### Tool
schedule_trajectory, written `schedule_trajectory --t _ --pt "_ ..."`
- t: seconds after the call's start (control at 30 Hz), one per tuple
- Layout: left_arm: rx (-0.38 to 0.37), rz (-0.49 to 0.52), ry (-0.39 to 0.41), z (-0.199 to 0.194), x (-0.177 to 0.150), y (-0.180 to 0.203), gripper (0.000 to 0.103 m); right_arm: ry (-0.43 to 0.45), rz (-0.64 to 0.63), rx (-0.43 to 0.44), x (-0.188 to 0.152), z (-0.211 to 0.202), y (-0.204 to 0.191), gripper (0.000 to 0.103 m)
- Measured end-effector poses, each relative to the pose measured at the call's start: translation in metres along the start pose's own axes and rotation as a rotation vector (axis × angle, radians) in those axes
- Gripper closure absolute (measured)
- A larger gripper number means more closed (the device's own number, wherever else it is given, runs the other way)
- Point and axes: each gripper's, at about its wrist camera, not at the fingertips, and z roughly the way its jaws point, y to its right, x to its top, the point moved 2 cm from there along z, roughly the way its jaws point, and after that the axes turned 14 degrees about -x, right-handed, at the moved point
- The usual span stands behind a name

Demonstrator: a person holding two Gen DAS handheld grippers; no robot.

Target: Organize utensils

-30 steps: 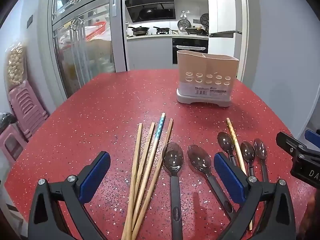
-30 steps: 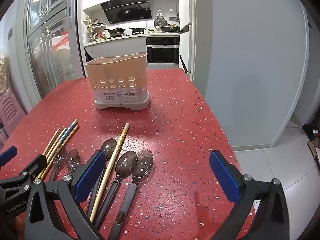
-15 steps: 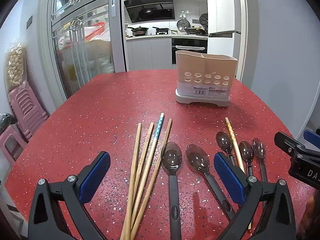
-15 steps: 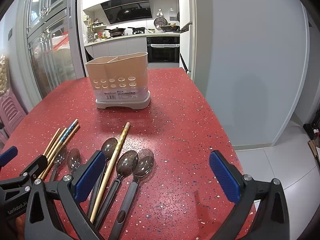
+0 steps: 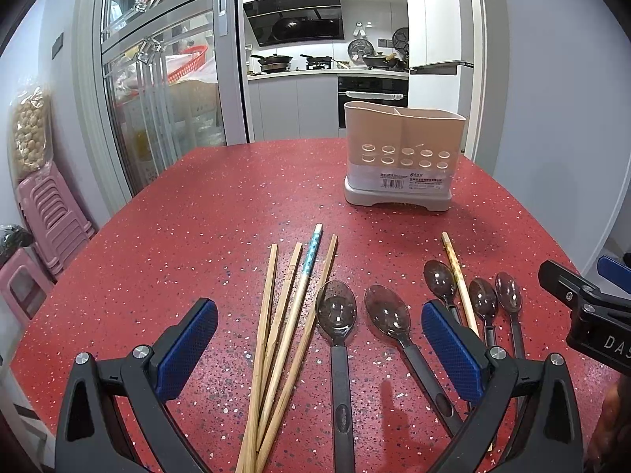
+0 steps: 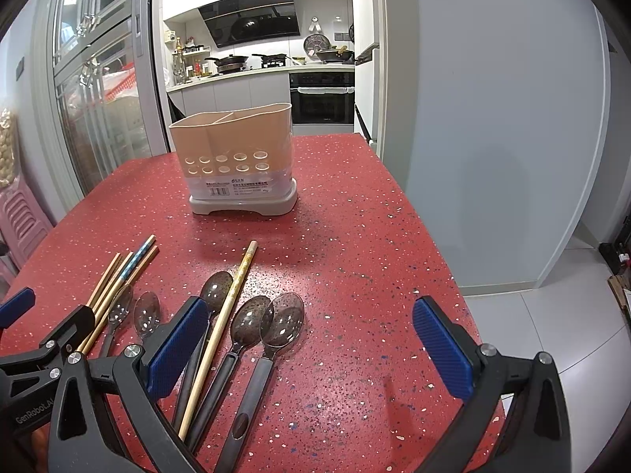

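Hovering low over the red table (image 5: 197, 216): left gripper (image 5: 319, 349), jaws spread wide, nothing held. Directly ahead between its pads, four chopsticks (image 5: 290, 315) in a loose fan and two large spoons (image 5: 337, 315). Right gripper (image 6: 309, 343), likewise spread and empty, sits near the table's right edge (image 6: 430, 244), floor beyond. At its left pad: one chopstick (image 6: 226, 311) lying among three smaller spoons (image 6: 282, 325). Utensil holder (image 5: 400, 157) stands farther ahead, upright, two compartments; bare tabletop lies between it and the utensils.
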Motion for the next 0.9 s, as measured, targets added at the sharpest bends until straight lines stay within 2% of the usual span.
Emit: schedule_trajectory --t 0.9 --pt "0.002 0.003 0.001 -0.0022 0.0011 0.0022 0.000 -0.002 -0.001 0.005 -0.0011 -0.0018 -0.0018 0.000"
